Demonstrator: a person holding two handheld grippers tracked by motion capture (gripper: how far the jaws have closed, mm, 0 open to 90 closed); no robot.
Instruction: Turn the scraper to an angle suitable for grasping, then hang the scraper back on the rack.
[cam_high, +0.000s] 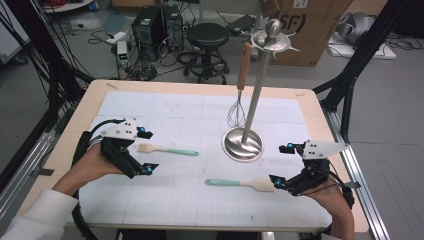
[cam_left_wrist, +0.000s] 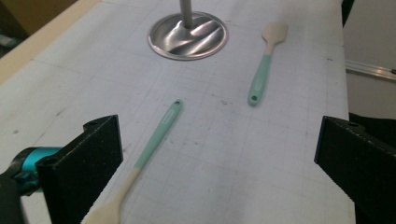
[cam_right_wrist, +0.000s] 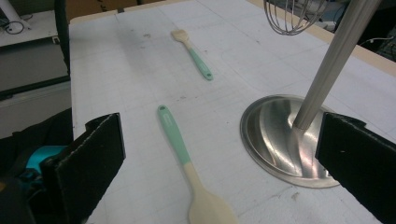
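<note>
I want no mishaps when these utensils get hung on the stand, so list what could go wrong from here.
1. The spatula near the right gripper lies flat on the mat; open jaws may scrape the mat or push it instead of gripping it.
2. The stand is tall on a small round base; a bump could tip it.
3. The whisk already hangs there and could be knocked off its hook.

High view overhead; tool views low, near (shared: stand base (cam_left_wrist: 188, 35)).
</note>
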